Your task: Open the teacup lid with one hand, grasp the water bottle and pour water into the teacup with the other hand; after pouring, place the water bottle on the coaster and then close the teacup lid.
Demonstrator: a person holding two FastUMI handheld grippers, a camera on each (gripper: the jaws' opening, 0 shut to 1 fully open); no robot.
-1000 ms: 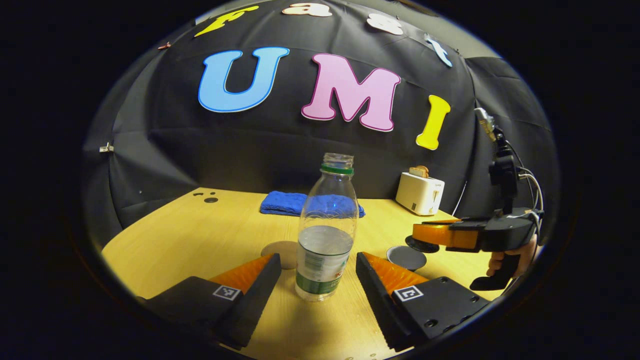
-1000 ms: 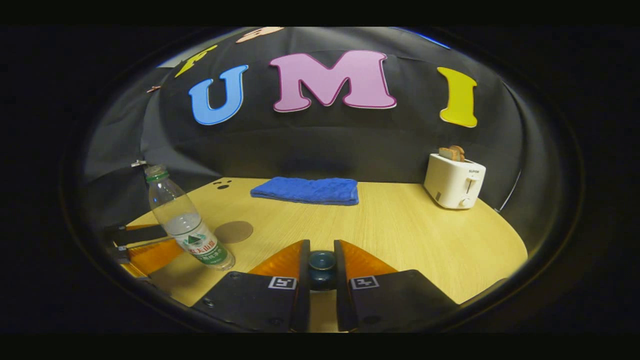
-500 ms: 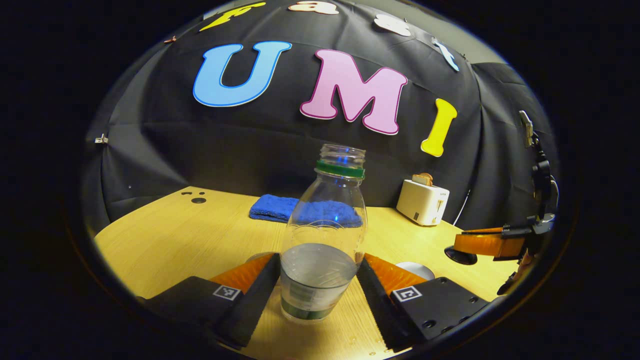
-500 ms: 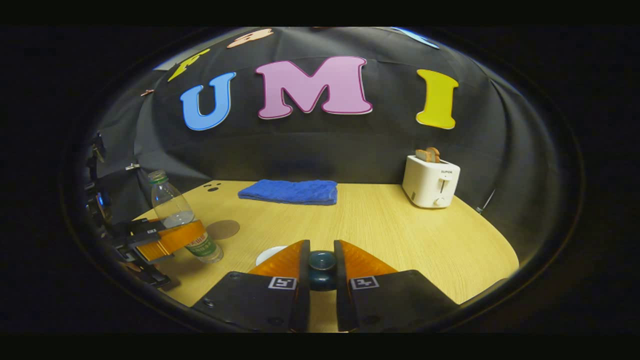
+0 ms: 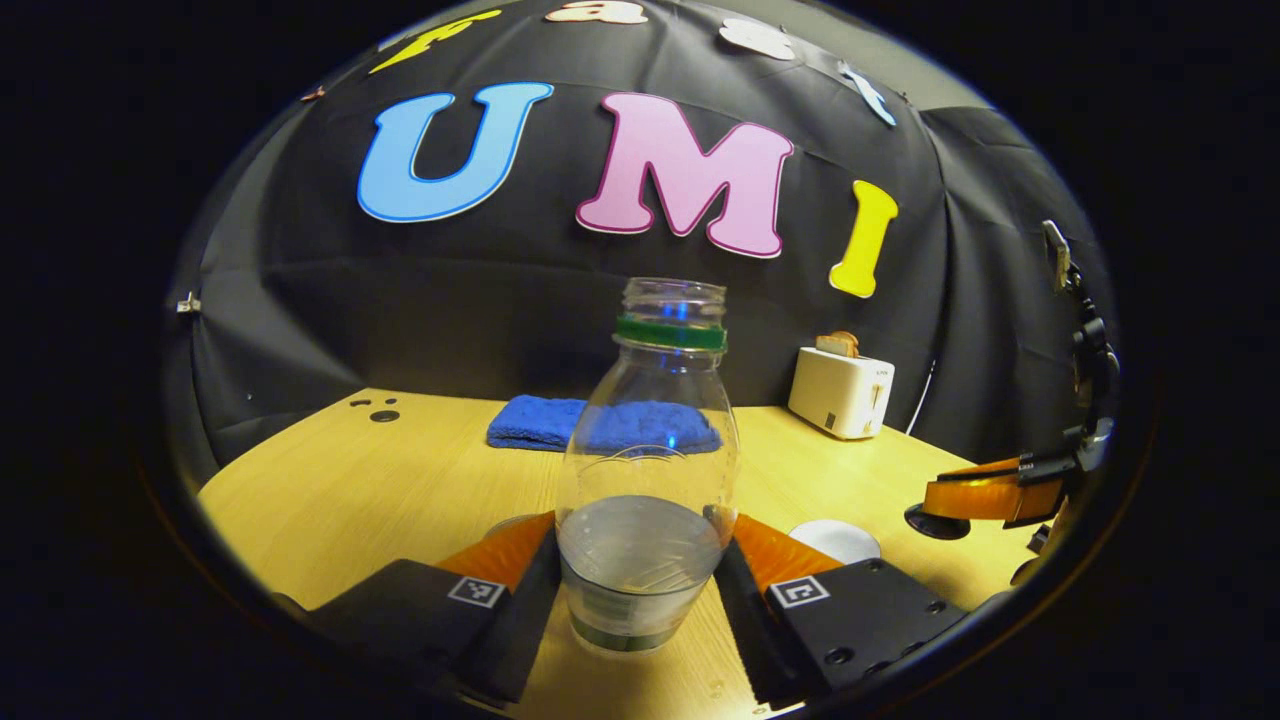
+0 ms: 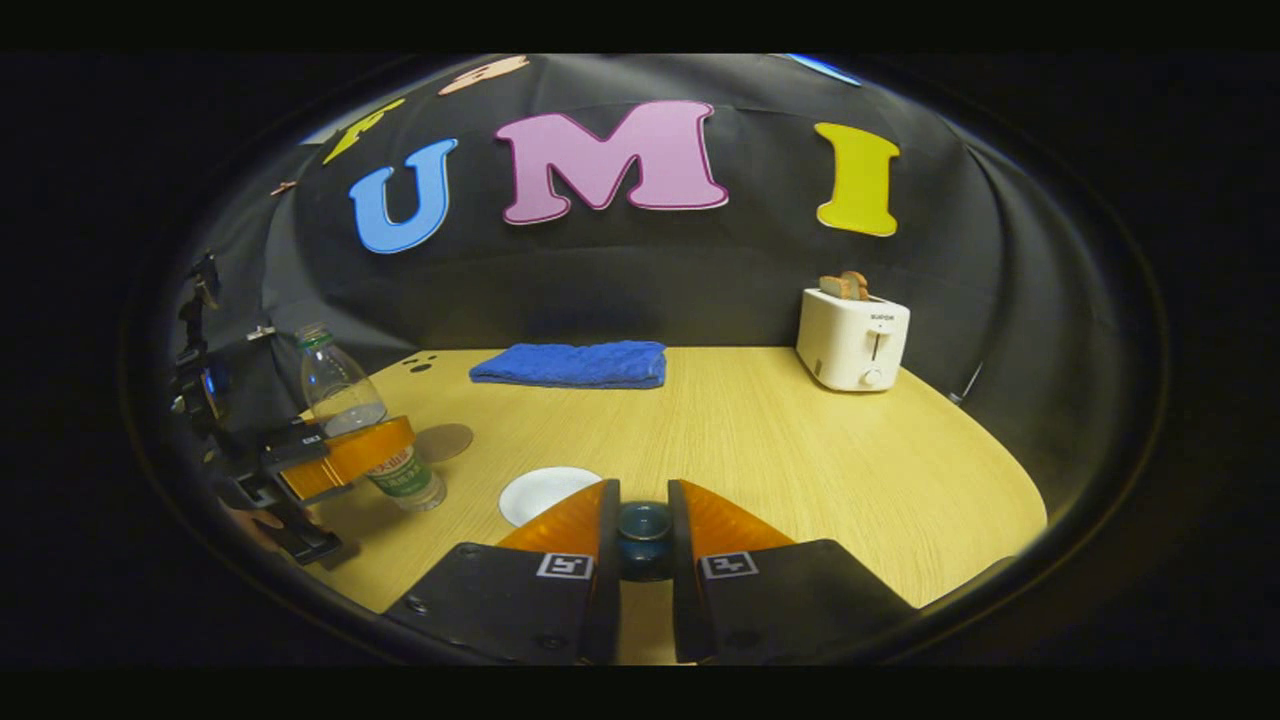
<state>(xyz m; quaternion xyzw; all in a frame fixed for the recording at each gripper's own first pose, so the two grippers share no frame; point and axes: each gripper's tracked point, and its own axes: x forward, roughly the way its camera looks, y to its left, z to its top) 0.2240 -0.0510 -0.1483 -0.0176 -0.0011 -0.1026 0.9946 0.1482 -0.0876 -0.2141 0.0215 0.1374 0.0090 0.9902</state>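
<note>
Lid's already off: its knob [image 6: 644,530] is pinched between the right gripper [image 6: 644,540] fingers and held up above the table [image 6: 800,450], off to the side of the teacup [image 6: 545,492], whose white open mouth is seen just left of those fingers.

The water bottle [image 5: 648,470] is standing upright on the table, long axis vertical, open neck pointing straight up, roughly a third full. It's bracketed low on the body by the left gripper [image 5: 640,560]; the fingers look pressed against both sides, so it's judged to be clamped, though full contact can't be confirmed.

For the step in hand, the grip should be firmed up before anything is lifted, since thin plastic gets squashed easily. The bottle should then be raised straight, carried over the cup and tipped slowly, neck toward the cup. The coaster [image 6: 444,441] is sitting just behind the bottle.
</note>
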